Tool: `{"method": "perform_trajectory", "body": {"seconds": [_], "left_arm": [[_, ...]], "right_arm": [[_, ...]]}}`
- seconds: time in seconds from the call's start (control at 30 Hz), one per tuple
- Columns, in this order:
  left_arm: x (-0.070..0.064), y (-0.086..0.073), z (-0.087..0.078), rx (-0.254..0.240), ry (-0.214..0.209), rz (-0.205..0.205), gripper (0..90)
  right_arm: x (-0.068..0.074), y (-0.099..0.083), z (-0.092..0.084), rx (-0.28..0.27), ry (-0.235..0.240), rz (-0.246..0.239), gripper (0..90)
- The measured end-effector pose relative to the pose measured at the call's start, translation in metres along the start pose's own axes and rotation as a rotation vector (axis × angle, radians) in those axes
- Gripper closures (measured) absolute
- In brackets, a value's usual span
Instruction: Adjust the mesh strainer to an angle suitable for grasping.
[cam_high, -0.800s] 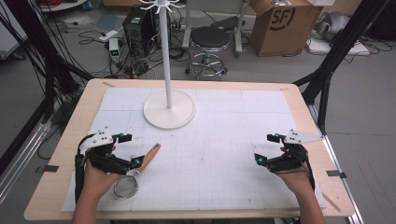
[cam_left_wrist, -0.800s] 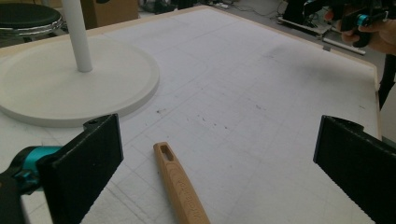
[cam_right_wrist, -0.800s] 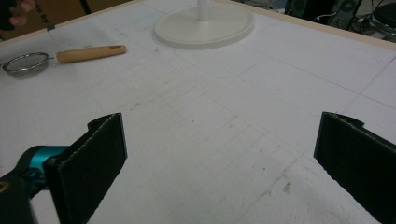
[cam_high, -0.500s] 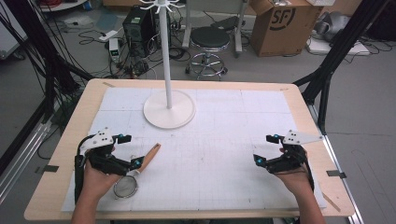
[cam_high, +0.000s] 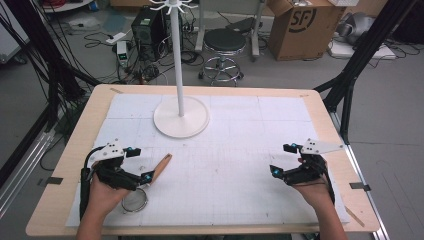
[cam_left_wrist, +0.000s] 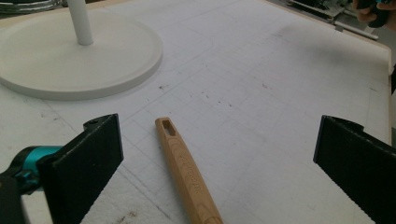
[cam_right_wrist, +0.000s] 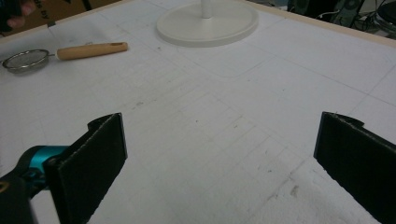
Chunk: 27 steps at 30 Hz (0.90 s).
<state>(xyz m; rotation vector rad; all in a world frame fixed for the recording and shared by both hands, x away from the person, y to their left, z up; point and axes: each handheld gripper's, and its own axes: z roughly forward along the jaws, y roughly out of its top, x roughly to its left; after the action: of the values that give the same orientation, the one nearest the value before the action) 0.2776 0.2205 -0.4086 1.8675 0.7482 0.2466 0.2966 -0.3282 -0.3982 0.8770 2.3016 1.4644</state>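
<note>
The work had barely begun. The strainer (cam_high: 134, 199), with its wooden handle (cam_left_wrist: 187, 175), lay flat on the desk (cam_high: 75, 150) near its front left, the mesh bowl toward the person. The left gripper (cam_high: 142, 177) hovered just over the handle, its jaws spread wide on either side of it and not touching it. The right gripper (cam_high: 276, 172) rested well apart at the desk's right, jaws also wide open and holding nothing. The white stand (cam_high: 180, 116) stood at the back of the desk. Judging by this, gripping, lifting and probably hanging the strainer all remained. The strainer's bowl looked empty.
</note>
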Motion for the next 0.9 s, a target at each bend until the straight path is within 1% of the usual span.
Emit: {"method": "perform_trajectory", "body": {"seconds": [0.1,0.17,0.3,0.4,0.5,0.57,0.7,0.73,0.8,0.9], "left_arm": [[0.001,0.000,0.001,0.016,0.004,-0.008,2.0],[0.001,-0.001,0.002,0.029,0.016,-0.014,1.9],[0.001,-0.002,0.006,0.083,0.045,-0.014,2.0],[0.000,-0.003,0.010,0.121,0.057,-0.015,2.0],[0.000,-0.005,0.013,0.148,0.060,-0.016,2.0],[0.000,-0.005,0.015,0.155,0.056,-0.024,2.0],[0.000,-0.006,0.018,0.184,0.054,-0.020,2.0],[-0.001,-0.006,0.019,0.185,0.055,-0.023,2.0],[-0.001,-0.006,0.021,0.211,0.059,-0.013,2.0],[-0.001,-0.008,0.024,0.245,0.066,-0.013,2.2]], "right_arm": [[0.000,0.000,0.000,0.005,0.000,0.003,1.3],[0.000,0.000,0.000,0.003,0.002,0.003,1.3],[0.000,0.000,0.001,0.005,-0.001,0.003,1.3],[0.000,0.000,0.001,0.007,-0.002,0.004,1.3],[0.000,0.000,0.001,0.010,-0.002,0.005,1.3],[0.000,0.000,0.001,0.011,-0.001,0.005,1.3],[0.000,-0.001,0.002,0.012,0.001,0.006,1.3],[0.000,-0.001,0.002,0.012,0.000,0.004,1.3],[0.000,-0.001,0.002,0.016,-0.001,0.005,1.3],[0.000,-0.002,0.003,0.018,0.002,0.008,1.3]]}}
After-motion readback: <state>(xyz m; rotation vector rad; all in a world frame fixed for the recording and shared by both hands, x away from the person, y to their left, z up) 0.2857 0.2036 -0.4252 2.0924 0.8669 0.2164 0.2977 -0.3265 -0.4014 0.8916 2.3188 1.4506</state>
